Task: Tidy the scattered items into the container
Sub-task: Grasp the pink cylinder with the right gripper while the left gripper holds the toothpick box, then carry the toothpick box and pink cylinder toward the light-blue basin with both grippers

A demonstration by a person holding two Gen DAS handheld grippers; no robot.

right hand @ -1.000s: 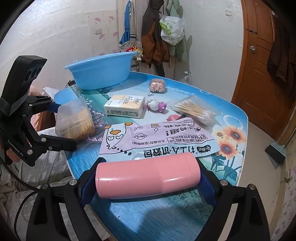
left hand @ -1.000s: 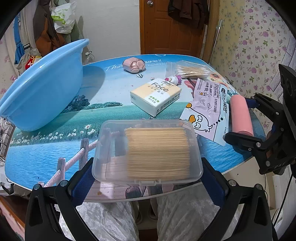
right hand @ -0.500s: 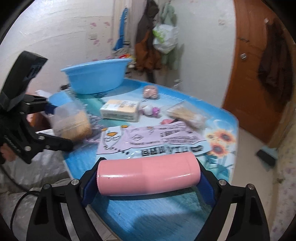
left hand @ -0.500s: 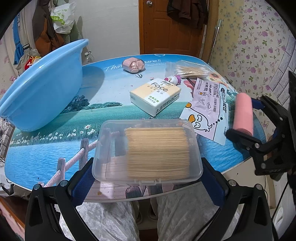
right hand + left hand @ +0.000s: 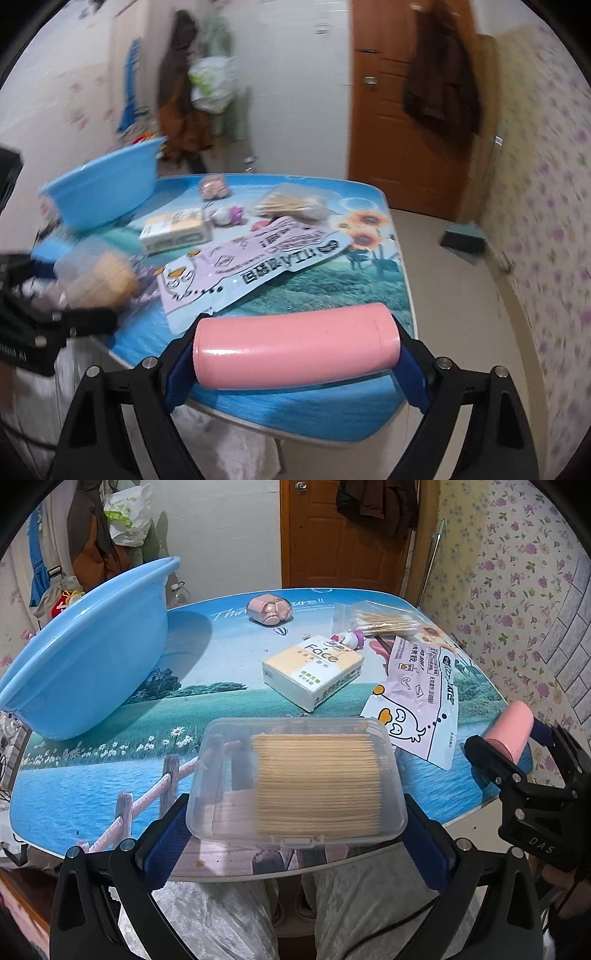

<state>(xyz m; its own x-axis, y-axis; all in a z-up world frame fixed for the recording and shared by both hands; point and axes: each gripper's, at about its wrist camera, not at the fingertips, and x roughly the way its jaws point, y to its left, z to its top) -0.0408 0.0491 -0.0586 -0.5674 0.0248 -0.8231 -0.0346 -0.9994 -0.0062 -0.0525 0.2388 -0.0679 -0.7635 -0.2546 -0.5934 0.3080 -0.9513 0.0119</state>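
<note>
your left gripper [image 5: 295, 812] clamps toothpick box [image 5: 295, 775] flat across jaws; right gripper [image 5: 295, 354] clamps pink tube [image 5: 295, 347] crosswise, long axis jaw to jaw. basin [image 5: 81, 646] sits ahead-left of both, nearer left gripper. tissue pack [image 5: 314, 672], pouch [image 5: 417, 698] lie ahead on table [image 5: 92, 775].

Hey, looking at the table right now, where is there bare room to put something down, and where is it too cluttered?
Bare table lies between the blue basin and the tissue pack, and along the near edge left of the toothpick box. The far right is crowded: cotton swab bag, wipes pouch, small toy and pink case.
</note>
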